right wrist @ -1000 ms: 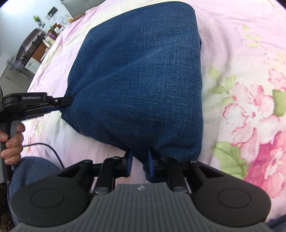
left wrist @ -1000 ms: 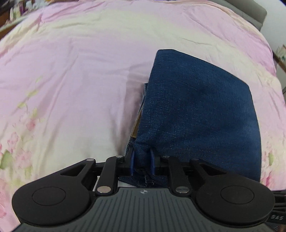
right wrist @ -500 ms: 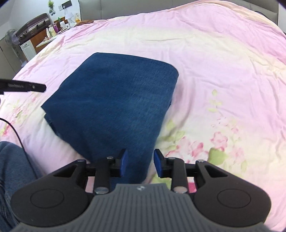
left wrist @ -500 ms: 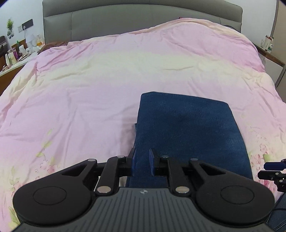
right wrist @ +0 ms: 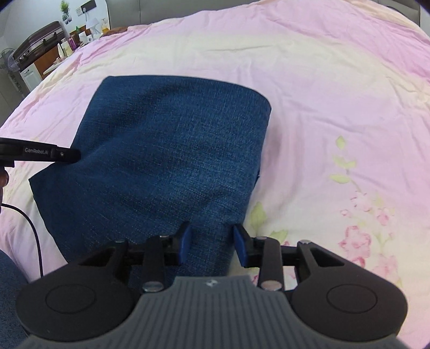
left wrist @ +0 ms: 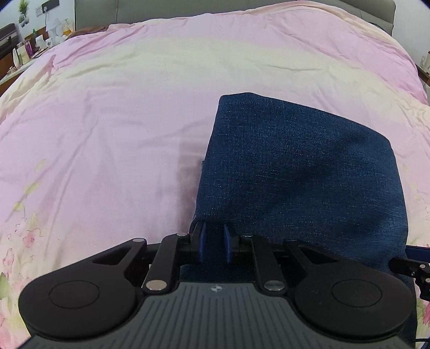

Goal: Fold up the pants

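Dark blue denim pants (right wrist: pixel 166 161), folded into a thick rectangle, lying on the pink floral bed cover (right wrist: pixel 336 112) near its front edge. Left tool (left wrist: pixel 214 243) nearly closed, pinching the bundle's near left corner. Right tool (right wrist: pixel 212 243) opening, denim between the pads but no longer pressed. Best to let go gently, lift straight off, then pat the stack flat without dragging layers.

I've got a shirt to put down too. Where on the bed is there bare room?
Bare quilt lies left of the folded jeans, beyond them toward the headboard, and to their right. Both hand-held grippers crowd the jeans' near edge.
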`<state>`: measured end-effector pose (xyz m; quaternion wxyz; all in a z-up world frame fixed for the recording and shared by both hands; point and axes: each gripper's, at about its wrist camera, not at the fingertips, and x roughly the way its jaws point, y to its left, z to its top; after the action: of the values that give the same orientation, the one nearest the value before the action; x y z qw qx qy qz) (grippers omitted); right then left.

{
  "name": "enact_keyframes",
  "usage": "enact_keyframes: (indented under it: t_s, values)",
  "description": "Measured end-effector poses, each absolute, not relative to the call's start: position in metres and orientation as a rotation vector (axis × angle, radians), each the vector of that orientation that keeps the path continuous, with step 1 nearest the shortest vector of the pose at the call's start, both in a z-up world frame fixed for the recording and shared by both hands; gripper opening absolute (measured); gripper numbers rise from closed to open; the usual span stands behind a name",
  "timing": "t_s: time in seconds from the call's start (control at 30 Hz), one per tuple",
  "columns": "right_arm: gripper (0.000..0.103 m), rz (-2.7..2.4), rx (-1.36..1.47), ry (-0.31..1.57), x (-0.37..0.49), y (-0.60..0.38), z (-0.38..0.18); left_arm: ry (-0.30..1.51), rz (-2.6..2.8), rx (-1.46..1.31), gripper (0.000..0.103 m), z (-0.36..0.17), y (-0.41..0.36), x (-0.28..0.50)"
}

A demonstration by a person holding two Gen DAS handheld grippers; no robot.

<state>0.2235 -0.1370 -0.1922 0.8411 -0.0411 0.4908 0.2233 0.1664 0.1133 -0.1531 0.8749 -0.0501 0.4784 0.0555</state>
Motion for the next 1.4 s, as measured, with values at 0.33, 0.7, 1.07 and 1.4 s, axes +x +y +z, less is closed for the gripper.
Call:
enact_keyframes:
  t_s: [0.33,0.7,1.07,1.4]
  values:
    - [0.034,0.470,-0.072,1.070,0.233,-0.139,-0.201,0.980,0.096,-0.163,0.021,-0.147,0.127,0.159]
    - [0.069,0.481,0.058,1.128,0.258,-0.171,-0.172,1.026,0.045,-0.359,0.086,-0.129,0.176,0.148]
    - [0.072,0.484,0.331,1.231,0.296,-0.177,-0.204,1.047,-0.005,-0.462,0.086,-0.157,0.184,0.161]
    - [0.072,0.544,0.445,1.221,0.323,-0.166,-0.239,1.069,-0.114,-0.502,0.091,-0.179,0.188,0.188]
